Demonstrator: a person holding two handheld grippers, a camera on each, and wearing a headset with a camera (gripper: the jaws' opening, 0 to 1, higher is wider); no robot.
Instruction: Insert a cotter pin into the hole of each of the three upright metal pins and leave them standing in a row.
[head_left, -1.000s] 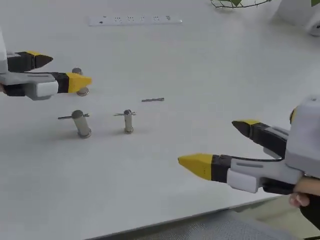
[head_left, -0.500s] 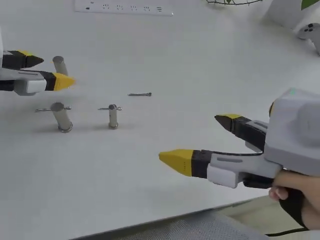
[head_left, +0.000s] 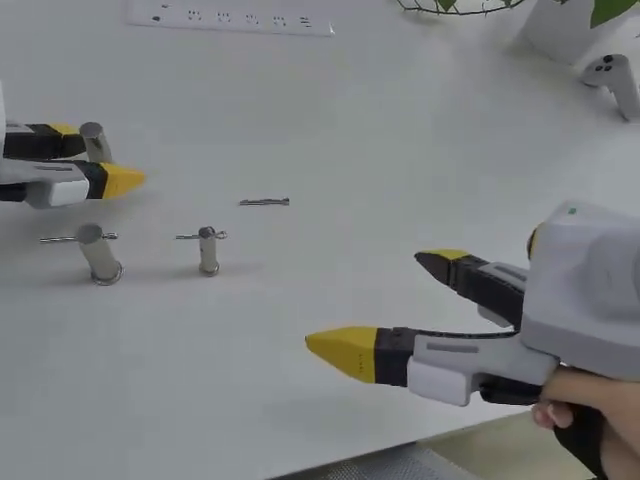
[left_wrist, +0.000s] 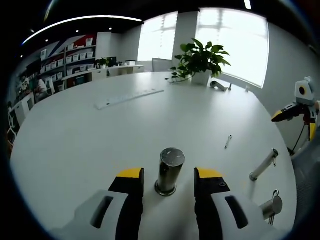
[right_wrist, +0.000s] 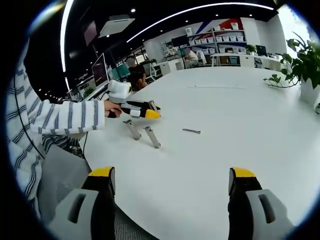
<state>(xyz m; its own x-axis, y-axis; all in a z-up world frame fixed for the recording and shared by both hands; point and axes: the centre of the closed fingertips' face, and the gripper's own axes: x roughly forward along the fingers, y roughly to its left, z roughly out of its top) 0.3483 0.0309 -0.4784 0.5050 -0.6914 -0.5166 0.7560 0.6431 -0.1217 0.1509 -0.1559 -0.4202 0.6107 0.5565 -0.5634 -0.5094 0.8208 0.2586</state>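
Three upright metal pins stand at the left of the white table. The far bare pin (head_left: 93, 140) (left_wrist: 169, 170) sits between the jaws of my left gripper (head_left: 90, 156) (left_wrist: 169, 174), which is open with a small gap on each side. Two nearer pins (head_left: 97, 252) (head_left: 208, 248) each carry a cotter pin through the top. A loose cotter pin (head_left: 264, 202) (left_wrist: 228, 141) (right_wrist: 191, 131) lies flat to their right. My right gripper (head_left: 385, 308) (right_wrist: 171, 175) hovers open and empty at the near right, well away from the pins.
A white power strip (head_left: 230, 18) lies at the far edge. A potted plant (left_wrist: 200, 57) and a white device (head_left: 610, 75) sit at the far right. The table's near edge (head_left: 330, 465) runs just below the right gripper.
My left gripper has slid forward, so the bare pin now stands between its jaws instead of beyond the tips. The right gripper keeps its place; the head camera has shifted.
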